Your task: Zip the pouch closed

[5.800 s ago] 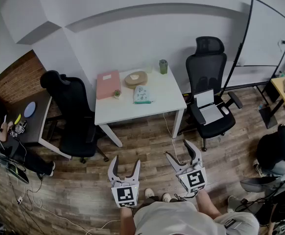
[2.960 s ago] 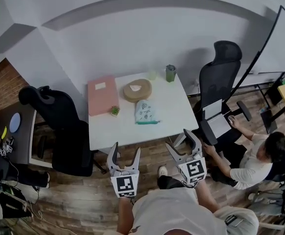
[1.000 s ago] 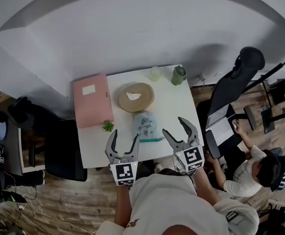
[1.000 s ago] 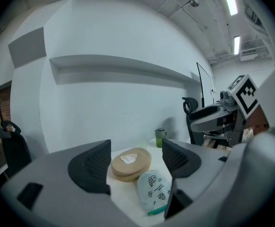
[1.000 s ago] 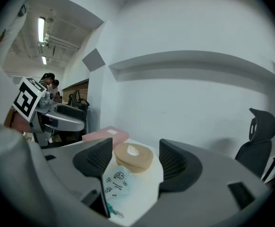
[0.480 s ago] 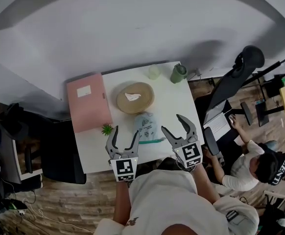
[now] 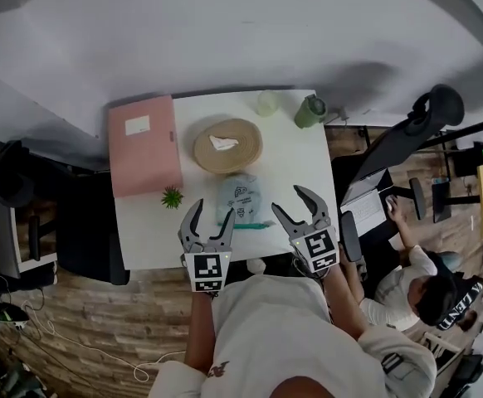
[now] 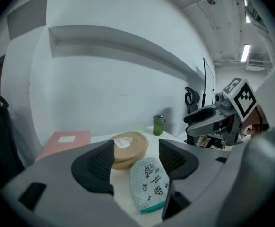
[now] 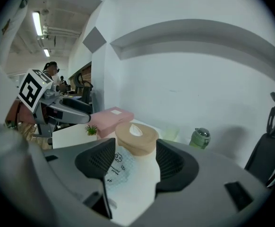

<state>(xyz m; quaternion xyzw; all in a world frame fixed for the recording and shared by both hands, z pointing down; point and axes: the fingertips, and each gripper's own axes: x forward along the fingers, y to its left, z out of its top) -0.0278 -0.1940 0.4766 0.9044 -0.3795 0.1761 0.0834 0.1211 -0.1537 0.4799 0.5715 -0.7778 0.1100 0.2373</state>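
A pale blue-green gridded pouch (image 7: 238, 199) with a teal zipper edge lies flat on the white table (image 7: 304, 168), near its front edge. My left gripper (image 7: 212, 215) hovers just left of the pouch's near end and my right gripper (image 7: 289, 201) just right of it. Neither touches the pouch. In the left gripper view the pouch (image 8: 149, 183) lies on the table beyond my left gripper (image 8: 135, 160). In the right gripper view the pouch (image 9: 116, 170) shows past my right gripper (image 9: 135, 162). Both pairs of jaws are closing, with nothing between the pads.
Behind the pouch sits a round tan dish (image 7: 227, 145) holding a white scrap. A pink folder (image 7: 144, 143) and a small plant (image 7: 173, 196) lie left. A green bottle (image 7: 310, 110) and pale cup (image 7: 266, 102) stand at the back. A seated person (image 7: 424, 297) and a black chair (image 7: 407, 139) are at the right.
The person has walked up to the table. Over the last second both grippers sank toward the table's front edge on either side of the pouch, and their jaws narrowed a little.
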